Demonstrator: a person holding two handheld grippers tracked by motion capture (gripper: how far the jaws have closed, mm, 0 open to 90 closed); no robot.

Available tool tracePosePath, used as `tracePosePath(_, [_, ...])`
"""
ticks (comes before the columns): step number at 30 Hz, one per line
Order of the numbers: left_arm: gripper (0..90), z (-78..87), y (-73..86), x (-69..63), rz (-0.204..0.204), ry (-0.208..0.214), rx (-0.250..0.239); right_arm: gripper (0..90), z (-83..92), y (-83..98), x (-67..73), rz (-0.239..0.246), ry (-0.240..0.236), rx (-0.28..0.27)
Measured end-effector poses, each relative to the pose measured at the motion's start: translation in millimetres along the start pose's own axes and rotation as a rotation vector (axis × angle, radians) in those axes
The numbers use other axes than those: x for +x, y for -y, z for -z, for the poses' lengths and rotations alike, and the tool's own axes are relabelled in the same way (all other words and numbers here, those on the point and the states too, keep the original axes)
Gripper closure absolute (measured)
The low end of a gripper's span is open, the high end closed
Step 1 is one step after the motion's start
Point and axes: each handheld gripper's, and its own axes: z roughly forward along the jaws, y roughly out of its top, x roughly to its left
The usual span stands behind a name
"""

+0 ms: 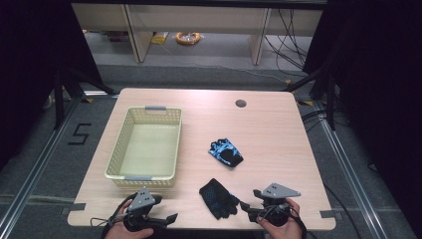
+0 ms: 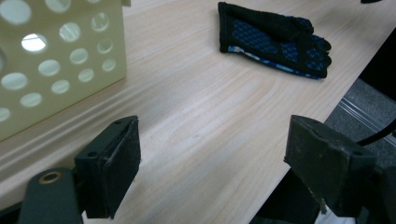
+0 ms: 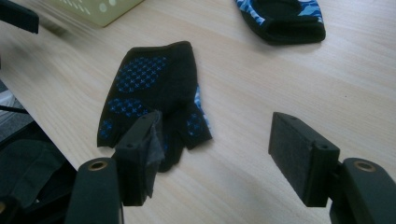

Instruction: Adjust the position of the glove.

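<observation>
Two black fingerless gloves with blue dotted palms lie on the wooden table (image 1: pixel 278 129). The near glove (image 1: pixel 219 198) (image 2: pixel 275 42) (image 3: pixel 149 88) rests close to the front edge, between my two grippers. The far glove (image 1: pixel 226 153) (image 3: pixel 285 18) lies near the table's middle. At the front left, my left gripper (image 1: pixel 166 210) (image 2: pixel 212 163) stands open over bare wood, its jaws pointing toward the near glove. My right gripper (image 1: pixel 247 208) (image 3: pixel 219 158), at the front right, is open too; its left jaw hovers over the glove's finger end, with nothing gripped.
A pale yellow perforated basket (image 1: pixel 114 164) (image 2: pixel 60 60) (image 3: pixel 100 7) stands empty on the table's left half, just beyond my left gripper. A round cable hole (image 1: pixel 241 103) sits at the back. The table's front edge runs right beside both grippers.
</observation>
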Motion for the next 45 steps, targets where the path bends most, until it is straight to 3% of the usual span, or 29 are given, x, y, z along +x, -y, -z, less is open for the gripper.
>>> tracePosePath(3, [17.8,-1.2,-2.8,-1.1,-0.008,0.009,-0.007,37.2,0.1,-0.3,1.5,0.008,0.003,0.012])
tracePosePath(4, [17.8,-1.8,-5.5,-2.0,-0.022,0.014,-0.008,38.6,-0.2,-0.3,4.0,-0.007,0.0,0.015])
tracePosePath(5, [18.9,-3.9,-10.0,-2.2,-0.037,0.019,-0.016,39.9,0.6,-1.3,5.9,0.012,0.002,0.025])
tracePosePath(6, [19.3,-5.5,-12.7,-3.4,-0.03,0.022,-0.022,40.4,0.5,-1.2,7.7,-0.001,-0.008,0.029])
tracePosePath(7, [19.7,-6.1,-16.0,-5.1,-0.028,0.021,-0.019,40.8,-0.4,-1.2,7.6,0.017,-0.007,0.023])
tracePosePath(12, [21.6,-14.3,-32.0,-13.1,-0.068,0.046,-0.027,44.0,-1.3,-0.7,14.4,0.02,-0.024,0.043])
tracePosePath(16, [24.6,-27.0,-42.2,-19.7,-0.11,0.061,-0.004,48.5,-3.4,1.1,18.4,0.045,-0.025,0.074])
tracePosePath(17, [25.8,-31.1,-44.7,-21.6,-0.101,0.071,0.0,49.7,-3.7,1.1,19.2,0.058,-0.024,0.078])
tracePosePath(19, [26.5,-39.3,-50.3,-24.0,-0.121,0.061,0.007,53.6,-6.9,1.9,20.4,0.083,-0.035,0.068])
tracePosePath(22, [27.2,-49.4,-58.5,-25.7,-0.143,0.058,0.024,57.4,-8.7,2.1,22.8,0.083,-0.017,0.082])
tracePosePath(23, [27.8,-51.9,-61.7,-24.3,-0.177,0.063,0.04,58.0,-8.8,2.1,23.8,0.067,-0.018,0.095])
tracePosePath(24, [28.5,-56.6,-64.5,-25.6,-0.157,0.059,0.041,58.6,-10.1,2.9,22.6,0.074,-0.017,0.101])
tracePosePath(27, [32.7,-69.6,-70.4,-31.0,-0.167,0.081,0.051,60.1,-15.0,2.3,18.7,0.064,-0.021,0.108])
tracePosePath(29, [32.8,-78.7,-75.3,-32.7,-0.205,0.073,0.081,60.2,-16.2,-1.1,17.4,0.036,0.0,0.124])
tracePosePath(31, [35.0,-86.7,-79.2,-32.1,-0.219,0.059,0.097,60.8,-21.7,-3.1,11.1,0.059,0.021,0.122])
tracePosePath(35, [37.9,-96.0,-80.0,-29.7,-0.211,0.053,0.124,61.8,-30.6,-3.8,6.8,0.032,-0.008,0.156])
tracePosePath(36, [38.3,-97.0,-79.5,-29.0,-0.216,0.049,0.134,61.8,-32.4,-3.8,5.5,0.054,-0.01,0.147])
tracePosePath(37, [38.6,-98.3,-78.5,-27.5,-0.207,0.051,0.141,61.8,-34.1,-4.1,7.7,0.031,-0.017,0.136])
tracePosePath(39, [40.2,-101.4,-76.9,-24.0,-0.208,0.037,0.157,62.1,-37.9,-5.1,7.6,0.06,-0.011,0.133])
tracePosePath(40, [40.8,-103.3,-75.1,-23.1,-0.197,0.029,0.162,62.2,-38.0,-7.0,7.8,0.065,-0.016,0.167])
tracePosePath(41, [41.6,-104.5,-74.0,-21.1,-0.211,0.033,0.178,62.6,-43.1,-5.8,8.2,0.072,-0.01,0.142])
tracePosePath(42, [42.8,-105.9,-72.2,-21.2,-0.193,0.029,0.177,63.2,-42.8,-7.7,8.3,0.076,-0.02,0.181])
tracePosePath(43, [43.7,-107.1,-70.5,-20.4,-0.19,0.03,0.184,64.2,-46.1,-6.9,8.4,0.086,-0.014,0.159])
tracePosePath(44, [44.7,-107.5,-70.3,-20.0,-0.192,0.038,0.186,66.1,-45.9,-8.0,9.4,0.079,-0.019,0.186])
tracePosePath(45, [47.0,-107.1,-70.8,-20.6,-0.188,0.048,0.187,68.6,-48.0,-7.6,9.2,0.098,-0.012,0.166])
